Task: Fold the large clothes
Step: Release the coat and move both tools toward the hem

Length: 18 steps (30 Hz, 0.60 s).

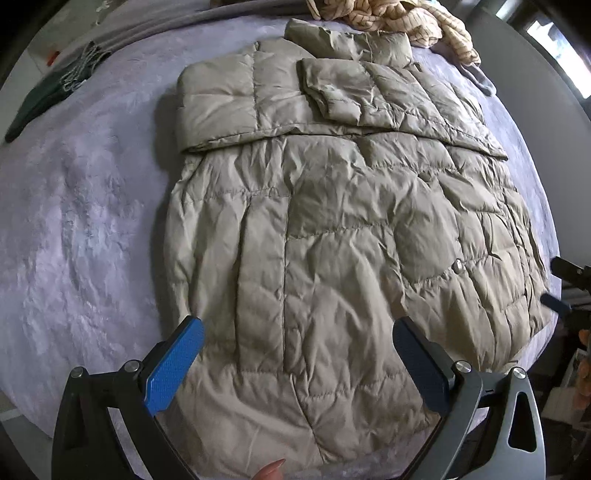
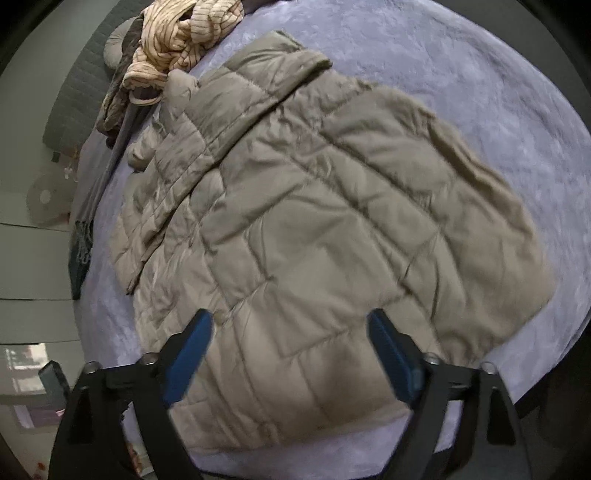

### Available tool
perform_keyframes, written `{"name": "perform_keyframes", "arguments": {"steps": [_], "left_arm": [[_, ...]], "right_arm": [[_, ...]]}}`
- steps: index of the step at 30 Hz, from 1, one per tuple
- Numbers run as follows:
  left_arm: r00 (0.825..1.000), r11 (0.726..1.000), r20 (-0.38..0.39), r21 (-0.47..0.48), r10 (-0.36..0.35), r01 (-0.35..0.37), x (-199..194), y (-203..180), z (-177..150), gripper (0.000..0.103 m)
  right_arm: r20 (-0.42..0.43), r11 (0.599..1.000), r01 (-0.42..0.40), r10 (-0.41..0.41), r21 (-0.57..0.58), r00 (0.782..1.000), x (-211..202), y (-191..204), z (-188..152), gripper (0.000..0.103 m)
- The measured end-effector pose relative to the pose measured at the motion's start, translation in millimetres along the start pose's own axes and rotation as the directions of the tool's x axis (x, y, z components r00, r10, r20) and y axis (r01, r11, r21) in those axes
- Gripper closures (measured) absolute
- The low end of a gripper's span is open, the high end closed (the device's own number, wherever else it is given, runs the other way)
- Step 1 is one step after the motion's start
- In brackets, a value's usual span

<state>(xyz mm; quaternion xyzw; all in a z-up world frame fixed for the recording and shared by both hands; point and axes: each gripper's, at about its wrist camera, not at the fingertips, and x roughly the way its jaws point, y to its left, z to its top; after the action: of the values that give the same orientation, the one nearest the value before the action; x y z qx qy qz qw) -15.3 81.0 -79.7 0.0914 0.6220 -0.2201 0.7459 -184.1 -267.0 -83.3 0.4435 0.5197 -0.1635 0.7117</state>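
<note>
A large beige quilted down jacket [image 1: 332,221] lies flat on a lavender plush bedspread [image 1: 85,221], its sleeves folded across the chest at the far end. My left gripper [image 1: 299,325] hovers open over the near hem with nothing between its blue pads. In the right wrist view the same jacket [image 2: 314,229] fills the middle, and my right gripper [image 2: 290,317] is open above its near edge, holding nothing. The right gripper's blue tip [image 1: 554,301] shows at the right edge of the left wrist view. A fingertip [image 1: 271,470] shows at the bottom.
A striped tan garment [image 1: 391,18] is bunched at the far end of the bed, seen too as the striped pile [image 2: 177,40]. A dark green fringed cloth [image 1: 48,92] lies at the far left. The bed's near edge [image 2: 332,465] lies just below the jacket's hem.
</note>
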Motion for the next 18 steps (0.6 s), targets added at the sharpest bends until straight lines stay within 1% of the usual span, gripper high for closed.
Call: {"name": "perform_keyframes", "arguments": {"steps": [4,8,11,14,15,16,18], "left_arm": [[1.0,1.0,0.011,-0.027,0.013,-0.012,-10,1,-7,0.001],[0.999,0.997,0.023,-0.066,0.036,-0.034,-15,-5,-20,0.001],[0.994,0.988,0.018,-0.113,0.107,-0.105,-15,-13,-36,0.001],[0.991,0.983,0.006,-0.13,0.134,-0.132,-10,-18,-51,0.001],[0.991,0.98,-0.003,-0.143,0.137,-0.136,-9,-19,-57,0.001],[0.992,0.979,-0.014,-0.161,0.125,-0.126,-8,-19,-64,0.001],[0.997,0.98,-0.029,-0.186,0.068,-0.072,-7,-17,-74,0.001]], "right_arm": [[-0.027,0.999,-0.031,0.031,0.007,0.999,1,0,-8,0.0],[-0.055,0.998,-0.05,0.048,-0.031,0.997,1,-3,-9,0.0],[-0.074,0.996,-0.063,0.058,-0.067,0.996,-9,-12,-9,0.0],[-0.067,0.994,-0.072,0.067,-0.081,0.996,-20,-28,-8,0.0],[-0.067,0.994,-0.072,0.067,-0.078,0.995,-23,-35,-8,0.0],[-0.071,0.994,-0.078,0.073,-0.07,0.995,-26,-45,-9,0.0],[-0.08,0.995,-0.083,0.078,-0.059,0.994,-29,-57,-12,0.0]]}}
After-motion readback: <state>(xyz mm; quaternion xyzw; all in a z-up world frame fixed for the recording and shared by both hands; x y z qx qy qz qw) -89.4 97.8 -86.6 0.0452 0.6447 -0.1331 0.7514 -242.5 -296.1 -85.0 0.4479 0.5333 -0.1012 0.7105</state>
